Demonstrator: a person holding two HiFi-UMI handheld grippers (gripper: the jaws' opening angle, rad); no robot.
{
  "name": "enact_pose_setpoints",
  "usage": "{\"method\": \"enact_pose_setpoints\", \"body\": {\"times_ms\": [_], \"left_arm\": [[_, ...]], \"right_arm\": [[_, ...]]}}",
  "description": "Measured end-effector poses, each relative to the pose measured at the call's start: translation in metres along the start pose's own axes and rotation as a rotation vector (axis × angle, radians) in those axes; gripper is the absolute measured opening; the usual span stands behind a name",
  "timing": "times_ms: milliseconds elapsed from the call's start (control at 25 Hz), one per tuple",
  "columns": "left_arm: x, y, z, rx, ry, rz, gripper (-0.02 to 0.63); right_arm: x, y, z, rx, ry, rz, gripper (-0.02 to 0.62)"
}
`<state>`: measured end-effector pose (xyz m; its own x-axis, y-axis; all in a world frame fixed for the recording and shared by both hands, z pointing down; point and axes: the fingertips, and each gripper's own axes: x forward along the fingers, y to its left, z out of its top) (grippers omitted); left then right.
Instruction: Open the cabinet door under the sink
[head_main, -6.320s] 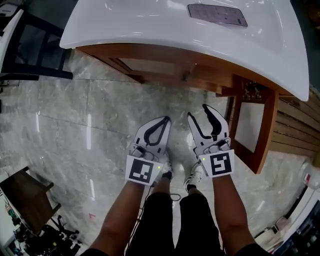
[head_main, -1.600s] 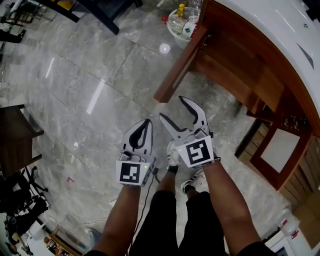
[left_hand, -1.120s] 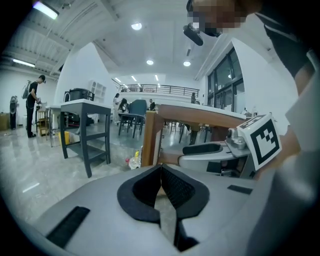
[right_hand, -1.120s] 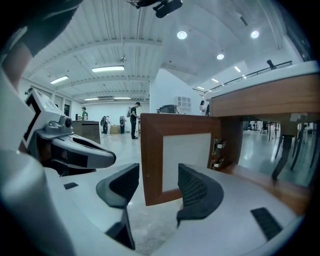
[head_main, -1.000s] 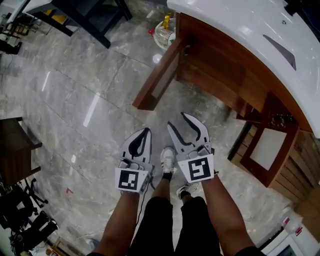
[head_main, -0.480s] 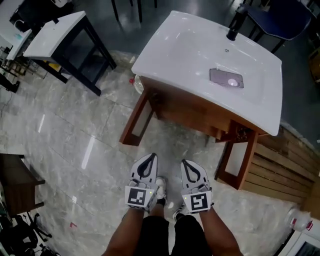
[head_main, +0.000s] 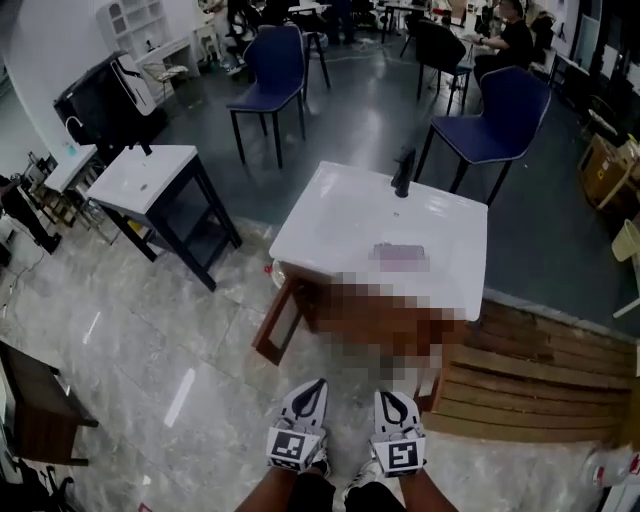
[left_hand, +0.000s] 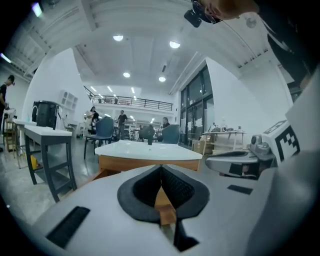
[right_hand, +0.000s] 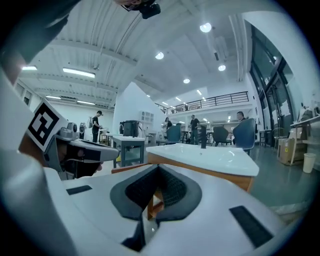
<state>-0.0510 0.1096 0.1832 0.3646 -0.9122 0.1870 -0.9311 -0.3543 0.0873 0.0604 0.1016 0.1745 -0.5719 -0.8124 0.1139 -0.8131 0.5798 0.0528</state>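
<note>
We hold both grippers side by side, low before us, well short of the white sink (head_main: 385, 225). Our left gripper (head_main: 317, 386) is clenched, tips together on nothing. Our right gripper (head_main: 389, 397) is clenched too, and empty. The cabinet door (head_main: 277, 322) stands open at the sink's left, apart from both grippers, over the marble floor (head_main: 150, 350).

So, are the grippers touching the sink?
No, the left gripper and right gripper are both well short of the sink.

Open office hall with blue chairs (head_main: 275, 60), mezzanine (left_hand: 131, 102).
</note>
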Motion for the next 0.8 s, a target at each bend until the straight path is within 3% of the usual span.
{"method": "enact_pose_setpoints", "body": {"times_ms": [360, 640, 800], "left_arm": [[-0.057, -0.069, 0.086, 0.071, -0.064, -0.025, 0.022], [-0.082, -0.099, 0.141, 0.139, -0.146, -0.037, 0.022], [-0.095, -0.106, 0.154, 0.157, -0.167, -0.032, 0.021]], "right_arm": [[-0.089, -0.019, 0.111, -0.047, -0.141, -0.031, 0.023], [-0.127, -0.013, 0.153, -0.075, -0.18, -0.026, 0.023], [-0.142, 0.0, 0.169, -0.084, -0.212, -0.018, 0.023]]}}
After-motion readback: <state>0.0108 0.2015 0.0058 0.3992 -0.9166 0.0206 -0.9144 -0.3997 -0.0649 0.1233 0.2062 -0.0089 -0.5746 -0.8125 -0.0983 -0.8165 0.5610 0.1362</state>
